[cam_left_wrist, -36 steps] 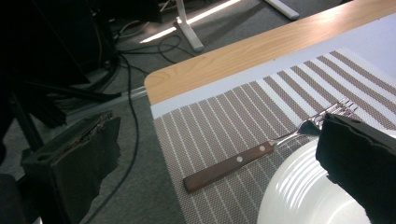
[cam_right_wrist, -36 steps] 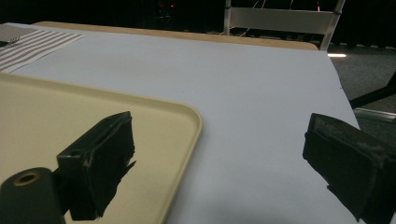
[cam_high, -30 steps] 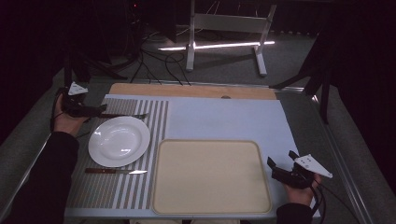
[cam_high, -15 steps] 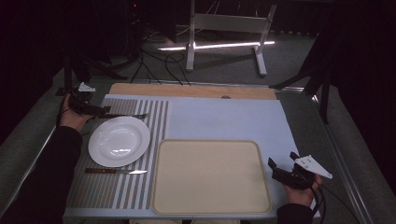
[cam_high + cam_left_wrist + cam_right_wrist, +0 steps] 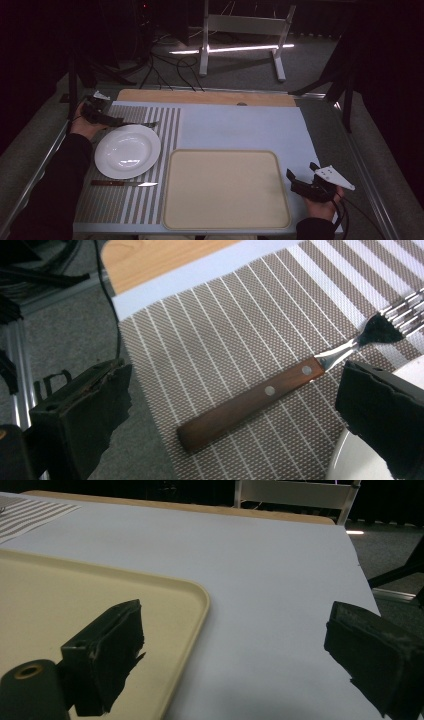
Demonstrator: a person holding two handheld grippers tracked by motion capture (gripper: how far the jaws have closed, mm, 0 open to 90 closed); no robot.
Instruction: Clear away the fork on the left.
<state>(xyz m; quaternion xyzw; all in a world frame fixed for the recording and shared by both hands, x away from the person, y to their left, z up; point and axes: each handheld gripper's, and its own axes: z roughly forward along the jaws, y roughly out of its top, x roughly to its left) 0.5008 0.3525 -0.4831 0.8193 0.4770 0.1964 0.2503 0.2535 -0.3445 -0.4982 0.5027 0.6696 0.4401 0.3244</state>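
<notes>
The wooden-handled steel fork (image 5: 280,390) lies flat on the brown-and-white striped woven placemat (image 5: 235,330), its handle running from the lower middle of the left gripper view up toward the tines at the right edge; in the high view it sits in the upper left, just beyond the round white plate (image 5: 127,151). The left gripper (image 5: 235,415) stands with its jaws spread wide, one at the lower left and one at the lower right of its own view, the fork handle between them but touched by neither. In the high view the left hand (image 5: 82,125) holds that gripper at the placemat's far left corner, forearm coming up along the left edge. A wooden-handled table knife (image 5: 123,184) lies on the placemat just below the plate. The right gripper (image 5: 235,665) is also wide open and holds nothing, hovering at the right rim of the beige rectangular plastic tray (image 5: 75,600) over the pale blue tabletop (image 5: 260,560); the right hand (image 5: 320,202) sits at the lower right.
</notes>
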